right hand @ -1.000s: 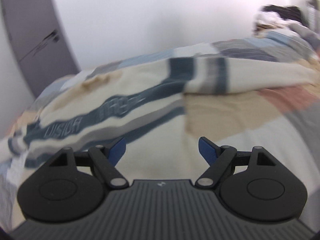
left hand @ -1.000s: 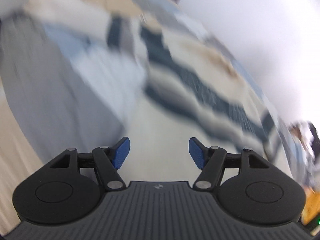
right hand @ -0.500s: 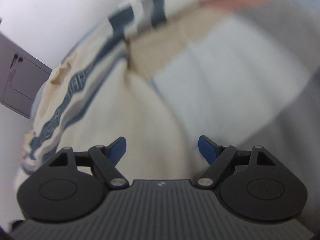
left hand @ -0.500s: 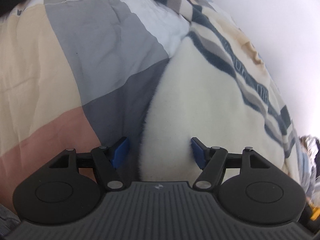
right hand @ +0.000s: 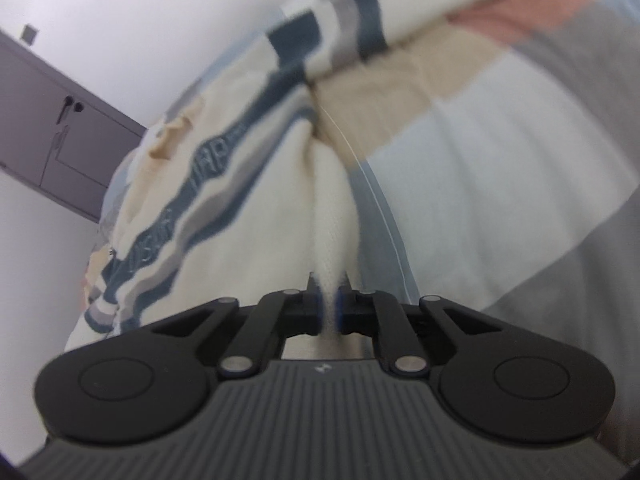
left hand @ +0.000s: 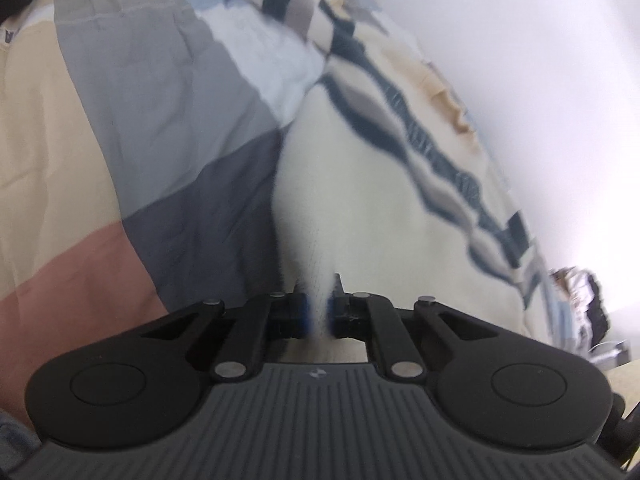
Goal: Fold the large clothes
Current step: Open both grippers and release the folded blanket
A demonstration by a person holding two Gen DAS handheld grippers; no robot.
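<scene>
Sweater (left hand: 360, 216) hem hidden between tool (left hand: 318, 314) pads

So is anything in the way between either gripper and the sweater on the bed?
Nothing visible. The left gripper and the right gripper have just closed, and each pinches cream fabric of the sweater directly, over the patchwork bedcover.

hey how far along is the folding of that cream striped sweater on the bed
Early. Done: the sweater lies spread on the patchwork bedcover, stripes and one sleeve still stretched out. In hand: the left gripper and right gripper have just closed, each pinching the cream edge nearest it. Left: no fold shows yet, so lifting that edge over and tucking the sleeves all remain.
</scene>
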